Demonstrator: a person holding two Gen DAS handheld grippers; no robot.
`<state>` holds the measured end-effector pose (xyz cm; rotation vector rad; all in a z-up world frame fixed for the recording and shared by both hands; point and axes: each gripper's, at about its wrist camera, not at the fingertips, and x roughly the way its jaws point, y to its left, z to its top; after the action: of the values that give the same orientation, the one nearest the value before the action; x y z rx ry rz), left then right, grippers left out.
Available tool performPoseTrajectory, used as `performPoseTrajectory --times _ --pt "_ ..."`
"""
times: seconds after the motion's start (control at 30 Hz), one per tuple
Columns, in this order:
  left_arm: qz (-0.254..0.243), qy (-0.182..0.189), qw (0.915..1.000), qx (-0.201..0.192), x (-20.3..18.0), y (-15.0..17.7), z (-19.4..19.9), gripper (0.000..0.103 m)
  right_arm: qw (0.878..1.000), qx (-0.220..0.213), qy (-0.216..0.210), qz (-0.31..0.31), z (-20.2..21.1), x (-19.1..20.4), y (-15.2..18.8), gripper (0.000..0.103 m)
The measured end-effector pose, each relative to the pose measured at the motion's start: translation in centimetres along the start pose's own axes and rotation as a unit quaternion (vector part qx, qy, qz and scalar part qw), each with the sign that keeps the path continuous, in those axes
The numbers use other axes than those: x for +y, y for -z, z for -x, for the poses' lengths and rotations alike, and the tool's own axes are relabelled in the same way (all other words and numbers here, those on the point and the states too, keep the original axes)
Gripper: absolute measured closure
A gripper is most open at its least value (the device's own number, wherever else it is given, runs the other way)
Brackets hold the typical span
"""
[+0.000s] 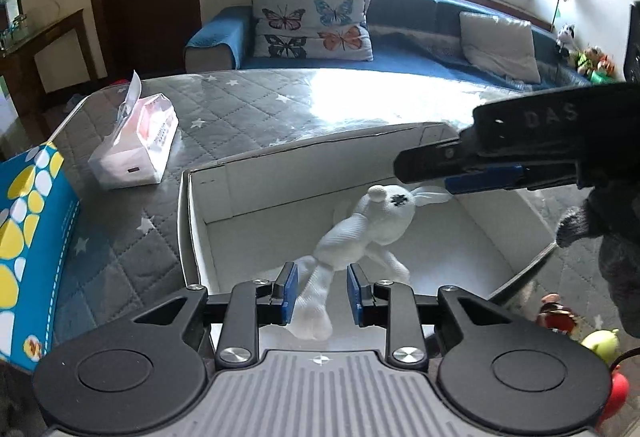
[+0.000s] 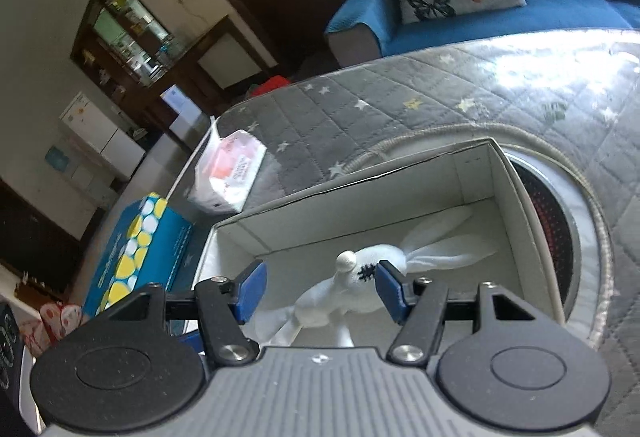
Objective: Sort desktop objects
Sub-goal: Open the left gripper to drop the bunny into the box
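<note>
Inside white box (image 1: 208, 197), rabbit (image 1: 360, 233), both tongs parted

A cloth rabbit (image 1: 362, 233) lies in the open box (image 1: 400, 133) on the quilted table (image 1: 256, 109), its head toward the far right corner and one leg reaching toward the near wall. Left of the box sits a tissue pack (image 1: 134, 147), and nearer on that same side a carton (image 1: 30, 237) — both on the table. Behind the table runs a sofa (image 1: 408, 33), with a butterfly cushion (image 1: 310, 19) at its left end — a plain cushion (image 1: 498, 45) lies further right.
</note>
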<state>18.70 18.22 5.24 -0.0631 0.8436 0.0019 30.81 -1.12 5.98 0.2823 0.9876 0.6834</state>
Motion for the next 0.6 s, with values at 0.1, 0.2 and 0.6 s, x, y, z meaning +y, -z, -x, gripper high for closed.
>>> performPoseTrajectory --times 0.1,0.2,0.6 --pt "0.008 0.003 0.9999 -0.012 -0.5 0.6 1.4 0.074 1.0 -0.006 -0.001 0.022 1.9 0.3 0.7 0.041" --pt "0.008 0.011 0.9997 -0.022 -1.5 1.4 2.7 0.074 0.999 -0.013 -0.001 0.041 4.0 0.1 1.6 0.041" --pt "0.016 0.044 0.9986 -0.026 -6.0 5.0 4.9 0.073 0.993 -0.039 0.013 0.107 11.4 -2.4 6.5 0.035"
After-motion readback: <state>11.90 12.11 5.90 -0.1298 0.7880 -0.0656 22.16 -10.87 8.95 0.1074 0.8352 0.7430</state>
